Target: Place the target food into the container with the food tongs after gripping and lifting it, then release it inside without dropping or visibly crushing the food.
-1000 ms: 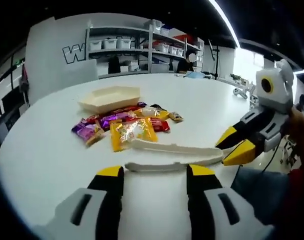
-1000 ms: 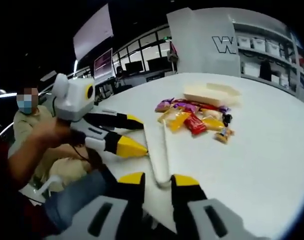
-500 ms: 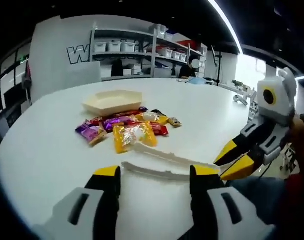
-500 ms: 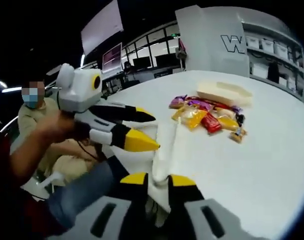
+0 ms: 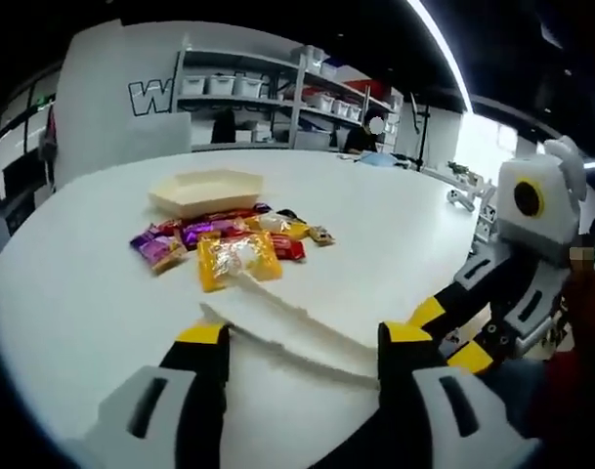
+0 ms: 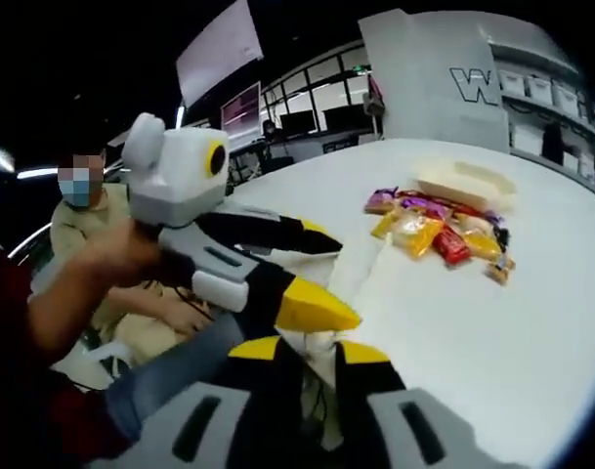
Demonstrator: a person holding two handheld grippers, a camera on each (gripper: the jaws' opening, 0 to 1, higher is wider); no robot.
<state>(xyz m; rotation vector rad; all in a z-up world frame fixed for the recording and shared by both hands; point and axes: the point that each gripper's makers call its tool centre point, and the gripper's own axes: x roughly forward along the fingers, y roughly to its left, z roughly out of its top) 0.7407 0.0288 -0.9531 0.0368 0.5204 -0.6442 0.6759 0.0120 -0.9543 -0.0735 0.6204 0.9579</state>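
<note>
White food tongs [image 5: 287, 327] slant across the near table, their tips by the snacks. My left gripper [image 5: 304, 334] is open, one jaw on each side of the tongs. My right gripper [image 5: 446, 335] comes in from the right at the tongs' hinge end. In the right gripper view my right gripper [image 6: 312, 350] is shut on that end of the tongs [image 6: 375, 278], and my left gripper [image 6: 334, 277] straddles them, open. A pile of wrapped snacks [image 5: 229, 239] lies farther out, with a cream container [image 5: 204, 191] just behind it. Both appear again as snacks [image 6: 439, 230] and container [image 6: 468, 184].
The round white table [image 5: 395, 225] has bare room to the right of the snacks. A person [image 6: 82, 225] sits at the table's edge to the left in the right gripper view. Shelves with boxes [image 5: 277, 93] stand behind the table.
My right gripper has narrowed onto the tongs' end and tilted them up. My left gripper has come closer, so the tongs now run between its open jaws.
</note>
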